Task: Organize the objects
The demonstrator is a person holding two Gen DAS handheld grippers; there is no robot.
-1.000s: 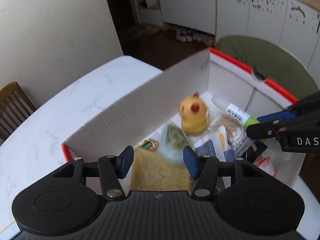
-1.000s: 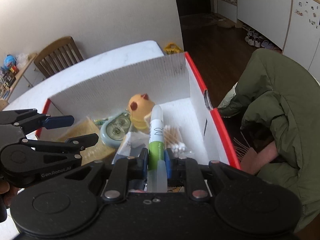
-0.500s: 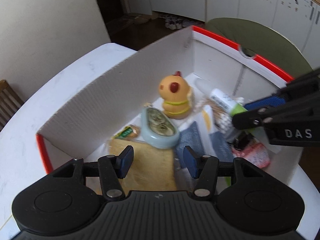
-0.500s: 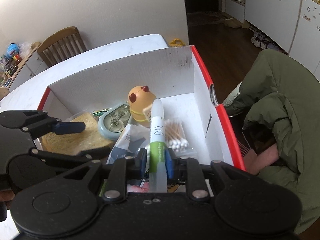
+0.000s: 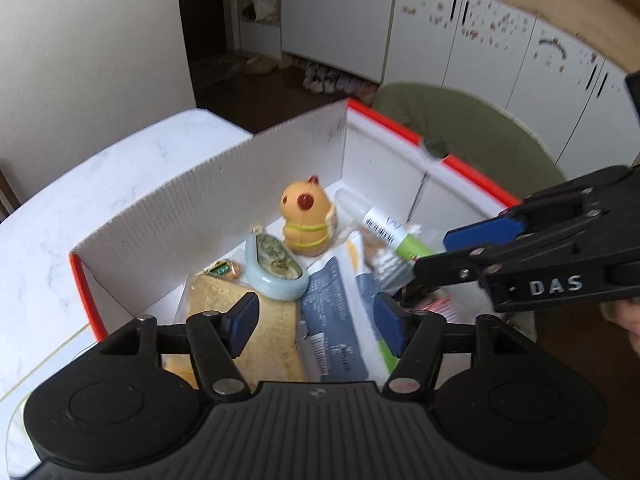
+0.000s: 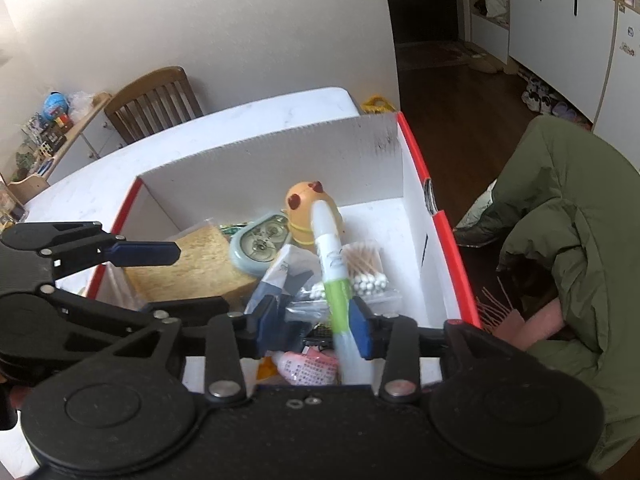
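While our right gripper point(image 6: 316, 326) stands spread, the pen point(image 6: 332, 276) leans against its right finger point(image 6: 360, 330), over the box point(image 6: 416, 220); our left gripper point(image 5: 316, 320) hangs open above the sponge point(image 5: 260, 336).

Counter point(image 6: 256, 120): white marble-pattern top. Wooden slat-back chair point(image 6: 154, 98) stands at its far side, against a cream wall point(image 5: 92, 48). Low wooden shelf point(image 6: 48, 136) left of chair, loaded w/ small toys, incl. a blue globe point(image 6: 56, 103). Olive-green padded jacket point(image 6: 576, 216) lies off counter's right side. Dark wood floor point(image 6: 452, 100) beyond. White cabinets point(image 5: 472, 36) w/ black handles along far wall; shoes point(image 5: 328, 80) in a row at their base.
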